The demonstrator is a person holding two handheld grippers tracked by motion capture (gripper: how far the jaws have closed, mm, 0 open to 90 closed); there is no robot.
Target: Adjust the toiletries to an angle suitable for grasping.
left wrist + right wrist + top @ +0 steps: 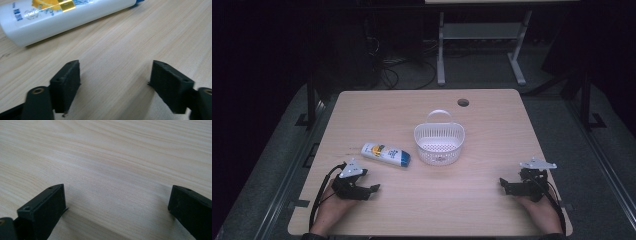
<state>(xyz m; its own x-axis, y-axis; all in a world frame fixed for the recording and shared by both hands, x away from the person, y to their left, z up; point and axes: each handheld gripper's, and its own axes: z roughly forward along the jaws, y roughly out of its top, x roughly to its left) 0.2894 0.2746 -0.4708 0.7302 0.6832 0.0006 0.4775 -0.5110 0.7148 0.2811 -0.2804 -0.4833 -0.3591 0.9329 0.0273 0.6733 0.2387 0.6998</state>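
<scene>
Left gripper (373,189) low on the table (492,125), jaws spread wide, nothing between them but bare wood. Bottle (385,154) just ahead of that gripper and slightly to its far side, lying flat, apart from the jaws, white body with a yellow and blue label and a blue cap end turned toward the basket (439,144). In the left gripper view, bottle (62,17) across the top, beyond the jaw tips and more toward the left jaw, a strip of wood between it and the left gripper (116,80); blue cap just peeking at the upper edge. Basket farther off than the bottle, ahead and to the right of the left gripper, upright, white, handle at its far rim, close beside the bottle's cap end without touching. Right gripper (503,186) well apart from both, at the near right of the table, jaws likewise wide apart and holding nothing. In the right gripper view, right gripper (117,202) over plain wood grain.
</scene>
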